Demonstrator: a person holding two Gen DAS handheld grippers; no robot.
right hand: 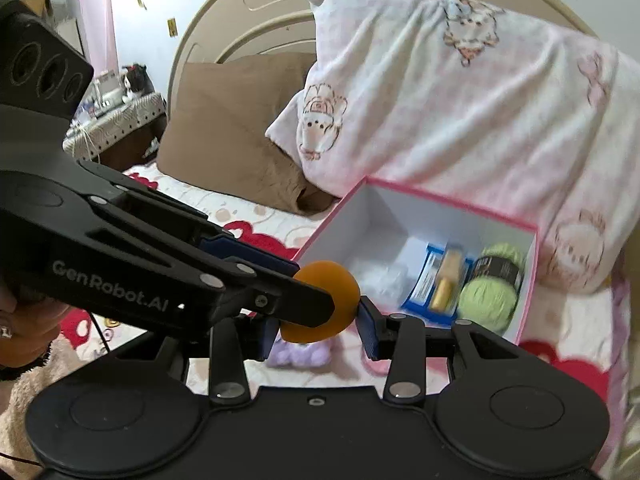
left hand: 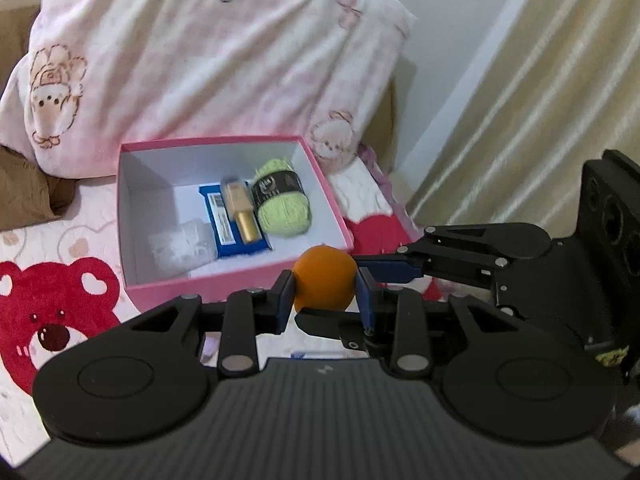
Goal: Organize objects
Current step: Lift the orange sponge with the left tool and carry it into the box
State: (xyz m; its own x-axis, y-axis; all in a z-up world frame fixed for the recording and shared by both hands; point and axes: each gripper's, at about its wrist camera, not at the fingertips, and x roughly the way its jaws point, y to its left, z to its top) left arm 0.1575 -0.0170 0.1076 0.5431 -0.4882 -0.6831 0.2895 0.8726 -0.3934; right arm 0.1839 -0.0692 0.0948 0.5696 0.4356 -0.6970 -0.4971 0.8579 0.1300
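An orange ball (left hand: 325, 280) hangs above the bed, just in front of the near right corner of an open pink box (left hand: 208, 144). My left gripper (left hand: 325, 300) is shut on it, a blue pad on each side. My right gripper (right hand: 320, 332) is shut on the same ball (right hand: 332, 280) crosswise; one of its blue fingers (left hand: 392, 270) reaches in from the right in the left wrist view. In the right wrist view a black finger (right hand: 296, 300) of the left gripper covers part of the ball. Inside the box lie green yarn (left hand: 282, 204), a gold-capped bottle (left hand: 240, 210), a blue packet (left hand: 228, 236) and a clear plastic item (left hand: 180, 244).
A pink-and-white pillow (left hand: 200, 60) leans behind the box (right hand: 452, 196), a brown pillow (right hand: 232, 132) beside it. The bedspread has red bears (left hand: 52, 312). A small purple thing (right hand: 300, 354) lies on the bed under the grippers. A curtain (left hand: 540, 100) hangs at the right; a hand (right hand: 24, 320) shows at the left.
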